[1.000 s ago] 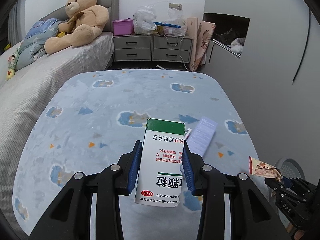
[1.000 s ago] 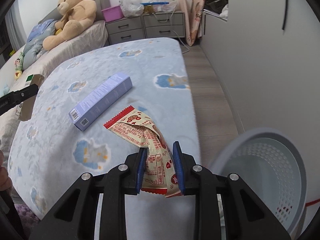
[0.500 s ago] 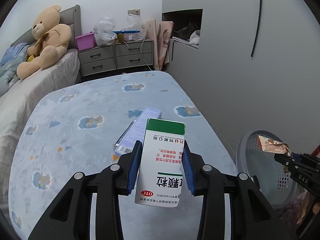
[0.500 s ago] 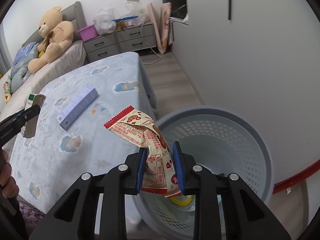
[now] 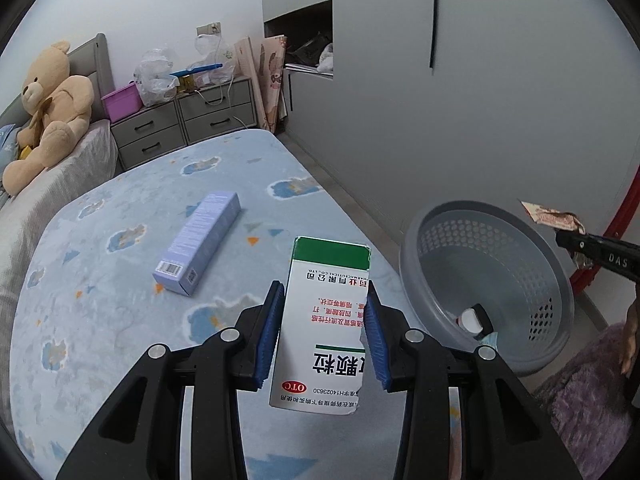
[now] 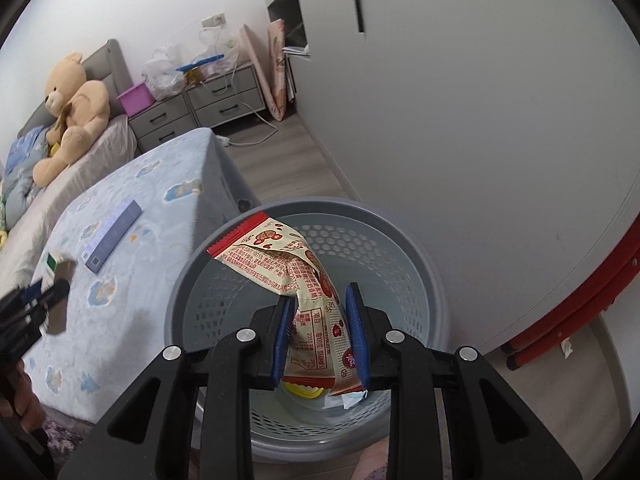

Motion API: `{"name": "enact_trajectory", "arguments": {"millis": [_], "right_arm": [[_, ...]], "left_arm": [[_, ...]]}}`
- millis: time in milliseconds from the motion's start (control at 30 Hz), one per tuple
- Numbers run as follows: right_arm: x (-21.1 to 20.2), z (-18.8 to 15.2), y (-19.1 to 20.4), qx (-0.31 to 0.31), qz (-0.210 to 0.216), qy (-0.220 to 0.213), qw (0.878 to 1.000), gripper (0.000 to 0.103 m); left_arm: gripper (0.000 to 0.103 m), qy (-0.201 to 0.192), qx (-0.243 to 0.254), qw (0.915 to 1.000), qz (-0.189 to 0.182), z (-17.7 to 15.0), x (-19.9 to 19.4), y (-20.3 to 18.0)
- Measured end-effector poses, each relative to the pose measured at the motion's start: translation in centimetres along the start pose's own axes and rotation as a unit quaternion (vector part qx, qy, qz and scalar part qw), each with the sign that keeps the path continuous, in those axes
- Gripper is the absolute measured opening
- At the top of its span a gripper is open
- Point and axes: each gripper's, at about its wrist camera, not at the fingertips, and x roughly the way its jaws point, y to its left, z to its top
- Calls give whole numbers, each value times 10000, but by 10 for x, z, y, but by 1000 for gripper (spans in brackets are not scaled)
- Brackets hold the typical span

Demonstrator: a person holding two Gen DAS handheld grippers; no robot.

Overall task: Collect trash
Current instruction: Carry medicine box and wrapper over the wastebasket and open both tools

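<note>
I am partway through clearing rubbish from a bed into a grey perforated basket (image 6: 420,264) that stands on the floor just beside the bed's right edge, against a white wall.

My right gripper (image 6: 320,336) is closed on a crumpled red and cream snack wrapper (image 6: 280,264), held directly above the basket's mouth. The wrapper is not yet dropped. My left gripper (image 5: 322,332) is clamped on a white medicine box (image 5: 324,320) with a green band and red print, held upright over the near part of the bed, to the left of the basket and not yet above it.

The basket already has a few things at the bottom: something yellow, a scrap of pale paper, and what looks like a small white and black bottle (image 5: 474,318).

One piece remains on the bed: a long lilac carton (image 5: 200,242) lying flat on the blue cloud-patterned blanket (image 5: 120,300), further away and to the left. So I judge two items are about to go in and one more pickup is left.

Far off, a teddy bear (image 5: 48,108) sits at the headboard and grey drawers (image 5: 184,124) carry plastic bags. Red tubing (image 6: 580,300) leans by the wall to the right of the basket. Nothing blocks the basket's opening.
</note>
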Motion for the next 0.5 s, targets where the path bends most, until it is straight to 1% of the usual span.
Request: {"name": "enact_trajectory", "arguments": {"millis": [133, 233, 367, 500], "right_arm": [[1, -1, -14, 123, 73, -49, 9999, 26], [1, -1, -21, 220, 166, -45, 9996, 26], [-1, -1, -30, 295, 222, -95, 9993, 28], [1, -2, -38, 360, 168, -72, 9992, 28]], "left_arm": [[38, 164, 102, 9997, -159, -5, 7, -22], [38, 213, 204, 9991, -292, -1, 11, -44], [38, 242, 313, 9979, -517, 14, 21, -74], [38, 158, 415, 9969, -644, 34, 31, -101]]}}
